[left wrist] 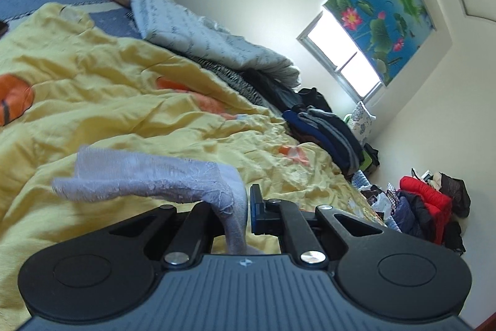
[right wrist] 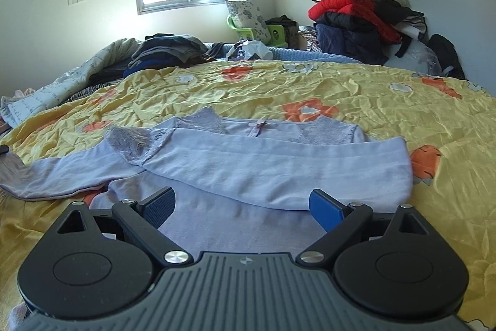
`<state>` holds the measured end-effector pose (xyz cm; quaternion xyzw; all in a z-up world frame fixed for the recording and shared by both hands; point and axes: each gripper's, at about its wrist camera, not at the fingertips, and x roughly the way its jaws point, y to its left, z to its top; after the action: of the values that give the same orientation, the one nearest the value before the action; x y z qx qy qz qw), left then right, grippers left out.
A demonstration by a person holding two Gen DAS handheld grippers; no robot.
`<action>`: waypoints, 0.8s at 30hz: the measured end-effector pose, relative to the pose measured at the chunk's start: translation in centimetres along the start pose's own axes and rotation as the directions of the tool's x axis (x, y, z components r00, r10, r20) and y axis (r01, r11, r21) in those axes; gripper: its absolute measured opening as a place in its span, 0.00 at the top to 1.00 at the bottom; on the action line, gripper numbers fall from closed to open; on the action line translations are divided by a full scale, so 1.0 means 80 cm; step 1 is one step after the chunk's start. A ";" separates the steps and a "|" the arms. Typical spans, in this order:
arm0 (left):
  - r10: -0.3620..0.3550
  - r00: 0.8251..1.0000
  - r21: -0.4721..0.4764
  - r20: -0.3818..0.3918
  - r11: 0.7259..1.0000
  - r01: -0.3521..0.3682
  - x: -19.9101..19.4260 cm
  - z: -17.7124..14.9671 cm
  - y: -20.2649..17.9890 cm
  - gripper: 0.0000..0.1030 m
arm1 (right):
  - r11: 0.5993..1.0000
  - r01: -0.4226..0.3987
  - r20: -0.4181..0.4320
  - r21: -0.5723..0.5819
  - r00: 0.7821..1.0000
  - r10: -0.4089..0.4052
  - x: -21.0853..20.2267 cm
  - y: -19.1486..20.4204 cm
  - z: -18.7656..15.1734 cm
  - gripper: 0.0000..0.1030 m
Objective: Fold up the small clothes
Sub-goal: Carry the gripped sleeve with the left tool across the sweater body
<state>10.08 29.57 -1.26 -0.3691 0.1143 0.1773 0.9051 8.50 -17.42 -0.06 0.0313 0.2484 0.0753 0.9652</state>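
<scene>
A small lavender top with lace trim [right wrist: 248, 163] lies spread on the yellow flowered quilt [right wrist: 356, 92]. Its right sleeve is folded across the body. Its left sleeve [right wrist: 55, 172] stretches out to the left edge of the right wrist view. My right gripper [right wrist: 241, 203] is open, low over the top's lower part, holding nothing. My left gripper [left wrist: 238, 207] is shut on the lace-edged cuff of the top's sleeve [left wrist: 148, 179] and holds it lifted above the quilt [left wrist: 108, 95].
A pale printed blanket [left wrist: 201, 33] and a stack of dark folded clothes [left wrist: 325, 126] lie along the quilt's far side. A heap of red and dark jackets [right wrist: 356, 17] sits at the back right. A green chair with a cushion [right wrist: 251, 20] stands under the window.
</scene>
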 end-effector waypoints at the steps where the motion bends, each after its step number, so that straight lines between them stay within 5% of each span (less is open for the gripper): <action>1: -0.007 1.000 0.018 0.011 1.000 0.007 0.001 -0.001 -0.010 0.95 | 1.000 0.003 0.001 0.000 1.000 -0.003 -0.001 -0.003 0.000 0.08; 9: -0.098 0.995 0.148 0.002 0.984 0.096 0.006 -0.006 -0.084 0.95 | 0.999 0.025 -0.006 0.028 1.000 -0.025 -0.002 -0.022 -0.006 0.08; 24: -0.248 0.965 0.338 -0.087 0.904 0.263 0.016 -0.064 -0.218 0.95 | 0.996 0.055 0.000 0.067 0.998 -0.055 -0.015 -0.051 -0.017 0.08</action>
<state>17.93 14.64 5.67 -0.2195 0.1132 0.0265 0.9687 7.37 -21.57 -1.08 0.0566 0.2507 0.0404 0.9656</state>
